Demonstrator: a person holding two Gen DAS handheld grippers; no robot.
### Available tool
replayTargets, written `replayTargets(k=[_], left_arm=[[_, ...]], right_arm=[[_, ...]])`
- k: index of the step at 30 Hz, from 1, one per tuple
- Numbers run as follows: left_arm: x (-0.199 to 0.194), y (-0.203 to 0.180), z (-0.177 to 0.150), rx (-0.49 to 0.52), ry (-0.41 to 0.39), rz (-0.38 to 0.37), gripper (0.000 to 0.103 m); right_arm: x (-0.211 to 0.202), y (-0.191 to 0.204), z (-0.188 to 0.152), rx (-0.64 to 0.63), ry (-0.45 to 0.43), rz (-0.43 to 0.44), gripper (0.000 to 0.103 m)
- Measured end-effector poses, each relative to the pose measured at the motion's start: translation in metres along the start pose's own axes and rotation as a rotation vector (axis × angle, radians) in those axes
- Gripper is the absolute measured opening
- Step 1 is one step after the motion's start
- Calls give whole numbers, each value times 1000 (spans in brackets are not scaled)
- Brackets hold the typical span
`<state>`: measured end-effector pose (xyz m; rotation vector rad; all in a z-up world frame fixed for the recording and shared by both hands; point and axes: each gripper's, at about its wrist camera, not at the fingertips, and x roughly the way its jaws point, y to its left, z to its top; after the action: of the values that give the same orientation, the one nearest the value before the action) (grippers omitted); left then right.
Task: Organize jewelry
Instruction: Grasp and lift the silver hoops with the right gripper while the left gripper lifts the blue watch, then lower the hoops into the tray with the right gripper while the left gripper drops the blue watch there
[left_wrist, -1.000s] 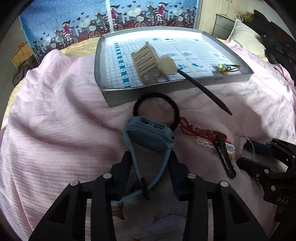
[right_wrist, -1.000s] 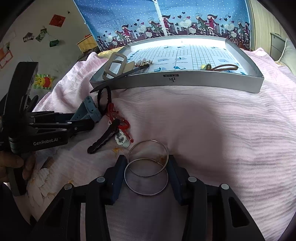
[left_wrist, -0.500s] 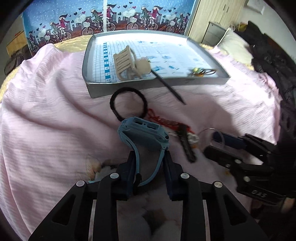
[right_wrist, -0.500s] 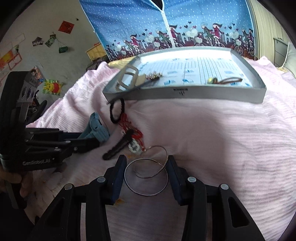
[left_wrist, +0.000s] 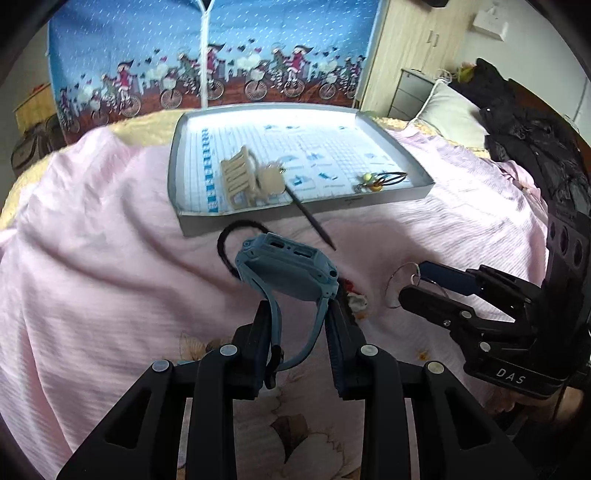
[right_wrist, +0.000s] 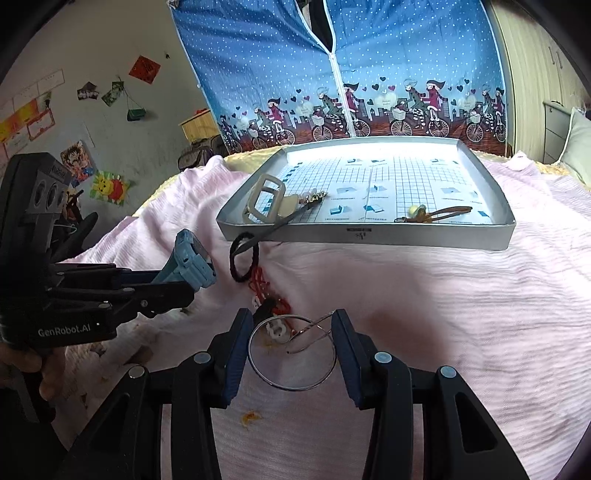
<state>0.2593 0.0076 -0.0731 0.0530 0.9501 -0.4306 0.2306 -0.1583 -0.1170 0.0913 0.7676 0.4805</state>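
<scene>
My left gripper (left_wrist: 299, 317) is shut on the strap of a blue watch (left_wrist: 286, 271), which hangs above the pink bedspread (left_wrist: 92, 277). From the right wrist the watch (right_wrist: 192, 258) sticks up from the left gripper (right_wrist: 190, 291). My right gripper (right_wrist: 291, 328) is shut on thin silver hoop rings (right_wrist: 295, 389); one ring tilts loose through the other. In the left wrist view the right gripper (left_wrist: 410, 279) sits at the right with the rings (left_wrist: 391, 280). The grey tray (right_wrist: 406, 234) stands farther back.
The tray (left_wrist: 391, 199) holds a beige claw clip (left_wrist: 240, 175), a black-tipped hair stick (left_wrist: 314, 225) overhanging its front wall, and a beaded hair tie (left_wrist: 380, 179). A black hair tie (right_wrist: 236, 266), red cord bracelet (right_wrist: 258, 284) and black clip (right_wrist: 264, 308) lie on the bedspread.
Both grippers have risen off the bedspread. The watch has come up with the left one, the rings with the right one, and one ring now dangles at an angle.
</scene>
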Motion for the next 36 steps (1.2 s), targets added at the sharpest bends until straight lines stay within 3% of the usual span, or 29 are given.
replayTargets(k=[9, 18, 24, 27, 36], left_arm=[[-13, 2, 11, -7, -81, 9, 24], [8, -13, 75, -33, -155, -7, 24], [63, -12, 125, -152, -103, -30, 24], [83, -14, 136, -149, -72, -33, 24], [121, -3, 133, -123, -8, -19, 25]], right_arm=[[-14, -8, 15, -11, -68, -21, 42], [-15, -39, 60, 6, -182, -64, 42], [2, -81, 88, 51, -216, -136, 42], [13, -102, 96, 76, -201, -164, 42], [39, -127, 88, 112, -132, -201, 42]])
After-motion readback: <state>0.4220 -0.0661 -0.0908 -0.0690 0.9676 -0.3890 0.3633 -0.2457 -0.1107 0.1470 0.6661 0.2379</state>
